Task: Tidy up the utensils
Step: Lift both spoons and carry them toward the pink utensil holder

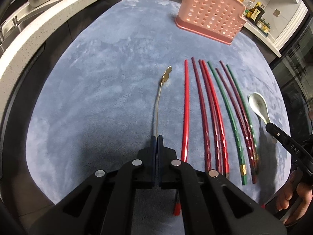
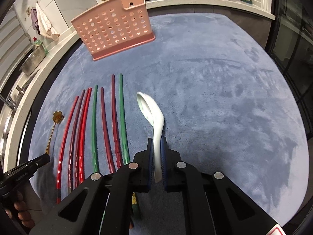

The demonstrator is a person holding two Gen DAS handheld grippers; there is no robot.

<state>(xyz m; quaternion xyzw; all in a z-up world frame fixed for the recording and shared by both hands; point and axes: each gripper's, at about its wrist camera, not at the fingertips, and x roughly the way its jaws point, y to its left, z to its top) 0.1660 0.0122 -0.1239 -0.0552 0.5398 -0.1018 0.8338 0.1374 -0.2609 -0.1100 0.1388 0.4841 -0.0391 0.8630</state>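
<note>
chopsticks (image 1: 213, 115) lie between two spoons, basket (image 1: 212, 13) behind them.

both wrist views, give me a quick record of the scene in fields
surface: blue mat
left gripper: shut on gold spoon
right gripper: shut on white spoon
chopsticks: eight in a row on the mat, red, maroon and green
pink holder: upright at the far end, nothing seen in it

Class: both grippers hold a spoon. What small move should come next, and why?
Probably carry the white ceramic spoon, clamped in the right gripper, toward the pink perforated holder. The left gripper already grips the gold-tipped spoon; the chopsticks lie untouched.
</note>
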